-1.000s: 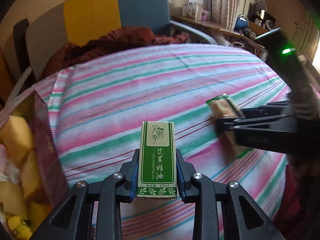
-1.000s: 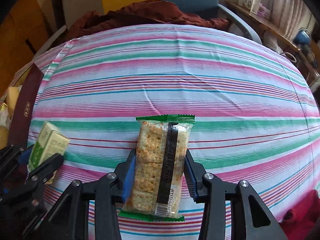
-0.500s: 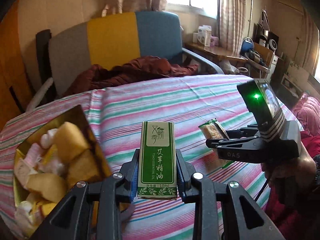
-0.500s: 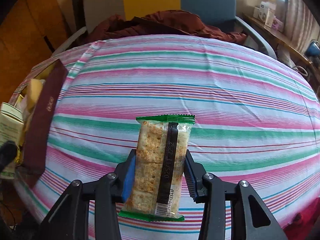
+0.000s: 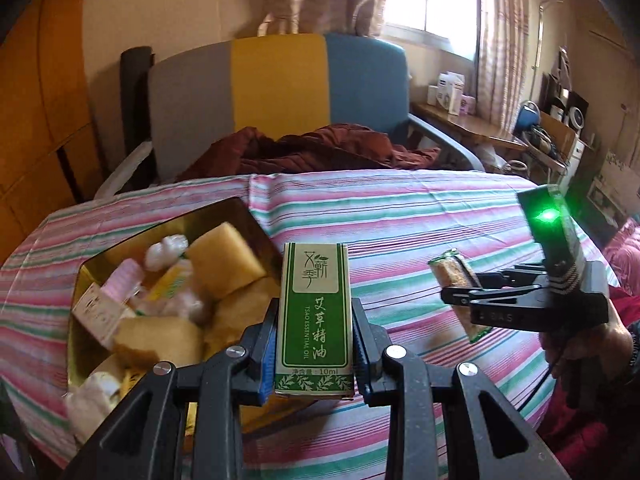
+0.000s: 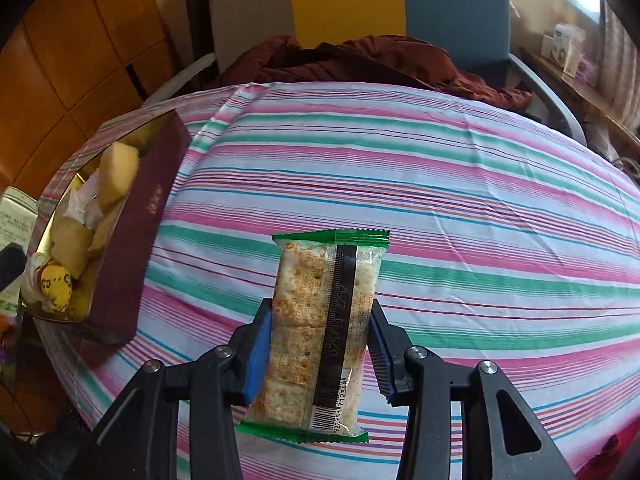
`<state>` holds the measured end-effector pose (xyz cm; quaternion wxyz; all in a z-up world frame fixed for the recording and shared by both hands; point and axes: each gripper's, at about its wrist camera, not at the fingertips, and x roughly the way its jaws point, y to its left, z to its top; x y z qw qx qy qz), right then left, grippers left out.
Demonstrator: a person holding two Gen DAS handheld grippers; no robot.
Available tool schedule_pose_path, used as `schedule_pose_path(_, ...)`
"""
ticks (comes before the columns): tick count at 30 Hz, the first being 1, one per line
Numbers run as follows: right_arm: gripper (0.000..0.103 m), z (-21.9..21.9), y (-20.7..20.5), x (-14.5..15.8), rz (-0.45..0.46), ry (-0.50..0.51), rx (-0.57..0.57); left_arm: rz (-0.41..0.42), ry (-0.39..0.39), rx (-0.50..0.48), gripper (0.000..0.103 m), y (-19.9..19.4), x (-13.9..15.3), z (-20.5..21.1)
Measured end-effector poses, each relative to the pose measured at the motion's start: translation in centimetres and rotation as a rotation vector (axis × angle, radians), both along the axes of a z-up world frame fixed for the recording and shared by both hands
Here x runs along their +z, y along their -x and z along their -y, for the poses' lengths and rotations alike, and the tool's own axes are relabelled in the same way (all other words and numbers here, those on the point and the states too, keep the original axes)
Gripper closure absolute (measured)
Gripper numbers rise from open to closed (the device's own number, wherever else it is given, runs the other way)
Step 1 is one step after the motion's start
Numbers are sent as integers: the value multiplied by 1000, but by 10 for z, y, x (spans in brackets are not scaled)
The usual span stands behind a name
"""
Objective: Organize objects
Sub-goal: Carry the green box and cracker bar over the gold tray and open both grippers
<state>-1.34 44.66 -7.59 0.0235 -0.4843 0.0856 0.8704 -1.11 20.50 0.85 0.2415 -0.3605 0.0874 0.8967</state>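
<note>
Delivery to dark-red rectangular gift box (image 6: 132, 236)

Left gripper (image 5: 314, 344) clenches green-white cardboard oil carton (image 5: 314, 316); right gripper (image 6: 318, 354) clenches clear cracker packet (image 6: 320, 332); lower each inside box before releasing.

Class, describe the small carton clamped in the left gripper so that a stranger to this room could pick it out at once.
Start at the round table under the striped cloth and find the gold-lined box of sponges and packets. Just beside it, the left gripper holds the small carton upright. It alone is green and white, with printed leaves and "essential oil" lettering.
</note>
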Motion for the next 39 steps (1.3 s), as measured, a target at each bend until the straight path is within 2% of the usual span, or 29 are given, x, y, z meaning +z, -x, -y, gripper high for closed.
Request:
schedule_pose_path(11,58,47,3,14,-27,25,41,39,-15,80,73,9,-16,37)
schedule_pose_path(24,58,90,-8,36,-87,67,85,59,-53,115,73,9,-18,64)
schedule_pose_path(33,58,137,0,60,-159,96,174,61,-111,227,73,13,-12,120)
schedule_pose_path(39,58,169,14,62,-160,98,235,58,-122,292,73,13,-12,152)
